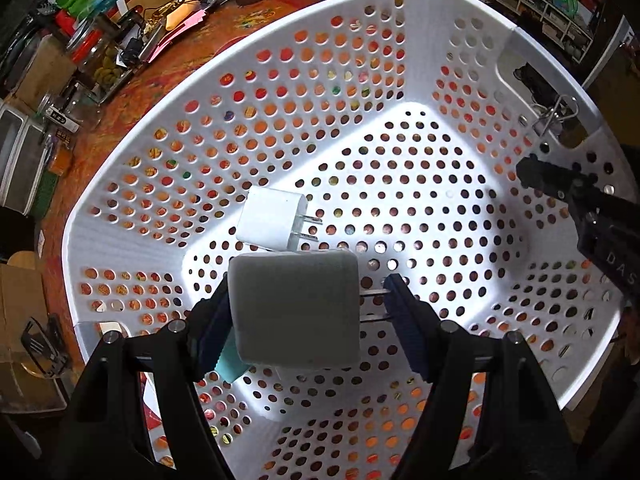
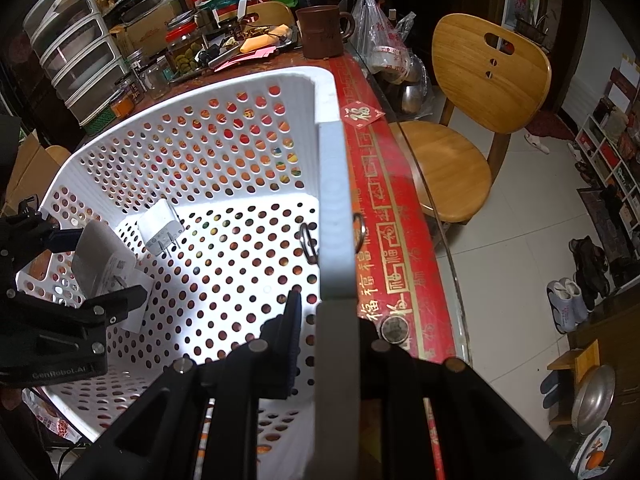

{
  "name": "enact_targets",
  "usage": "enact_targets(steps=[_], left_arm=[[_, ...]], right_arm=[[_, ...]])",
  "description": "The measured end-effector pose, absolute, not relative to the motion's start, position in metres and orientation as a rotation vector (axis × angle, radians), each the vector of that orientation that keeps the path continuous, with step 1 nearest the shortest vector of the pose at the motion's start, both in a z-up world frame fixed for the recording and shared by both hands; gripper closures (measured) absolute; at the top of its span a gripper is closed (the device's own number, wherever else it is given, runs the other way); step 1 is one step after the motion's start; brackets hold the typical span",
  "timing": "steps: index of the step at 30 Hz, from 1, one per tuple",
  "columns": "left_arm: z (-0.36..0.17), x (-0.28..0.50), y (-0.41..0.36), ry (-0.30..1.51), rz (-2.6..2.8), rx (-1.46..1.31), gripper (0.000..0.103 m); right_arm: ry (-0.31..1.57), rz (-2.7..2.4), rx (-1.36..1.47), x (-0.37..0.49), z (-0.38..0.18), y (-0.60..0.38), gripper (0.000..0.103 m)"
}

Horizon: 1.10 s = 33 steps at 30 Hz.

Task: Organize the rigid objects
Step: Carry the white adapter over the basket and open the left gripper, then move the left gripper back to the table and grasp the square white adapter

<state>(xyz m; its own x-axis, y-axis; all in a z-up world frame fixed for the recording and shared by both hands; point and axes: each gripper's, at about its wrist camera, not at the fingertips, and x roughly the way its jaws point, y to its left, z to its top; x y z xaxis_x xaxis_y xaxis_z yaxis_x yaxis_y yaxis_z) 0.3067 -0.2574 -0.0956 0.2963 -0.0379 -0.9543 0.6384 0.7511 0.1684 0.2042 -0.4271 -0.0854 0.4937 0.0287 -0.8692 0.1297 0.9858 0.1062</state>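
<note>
One white charger point(image 1: 272, 220) already lies in the basket point(image 1: 420, 12); my left tool point(image 1: 308, 316) grips the grey charger point(image 1: 296, 308) above it, right tool point(image 2: 328, 320) clamps the basket's rim.

Two chargers point(image 1: 294, 308) point(image 1: 272, 220), one perforated basket point(image 1: 420, 12), one wooden chair point(image 2: 472, 120).

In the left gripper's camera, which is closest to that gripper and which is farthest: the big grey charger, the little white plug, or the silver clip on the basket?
1. Big grey charger: between the left gripper's fingers, held over the white basket.
2. Little white plug: just beyond it, lying on the basket floor.
3. Silver clip: farthest, on the basket's far right rim.
</note>
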Motion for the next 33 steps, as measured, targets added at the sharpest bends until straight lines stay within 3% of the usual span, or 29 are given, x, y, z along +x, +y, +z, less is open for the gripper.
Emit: enact_targets(steps=[6,12,19,22,27,33], left_arm=[[-0.086,0.304,-0.254,1.156,-0.495,0.586,0.016],[-0.054,0.298,-0.218,1.042,-0.489,0.483,0.014],[0.004,0.288,-0.106,0.889,-0.370,0.310,0.001],[0.012,0.298,-0.044,0.891,-0.270,0.210,0.001],[-0.042,0.344,0.028,1.038,-0.105,0.144,0.001],[-0.103,0.379,0.045,1.133,-0.079,0.068,0.001]], right_arm=[[1.055,-0.061,0.165,0.204,-0.085,-0.427,0.087],[1.057,-0.063,0.162,0.205,-0.086,-0.427,0.087],[1.053,-0.060,0.159,0.205,-0.085,-0.426,0.087],[1.056,-0.061,0.157,0.205,-0.085,-0.426,0.087],[1.051,-0.065,0.164,0.204,-0.085,-0.427,0.087],[1.052,-0.076,0.156,0.204,-0.084,-0.426,0.087]])
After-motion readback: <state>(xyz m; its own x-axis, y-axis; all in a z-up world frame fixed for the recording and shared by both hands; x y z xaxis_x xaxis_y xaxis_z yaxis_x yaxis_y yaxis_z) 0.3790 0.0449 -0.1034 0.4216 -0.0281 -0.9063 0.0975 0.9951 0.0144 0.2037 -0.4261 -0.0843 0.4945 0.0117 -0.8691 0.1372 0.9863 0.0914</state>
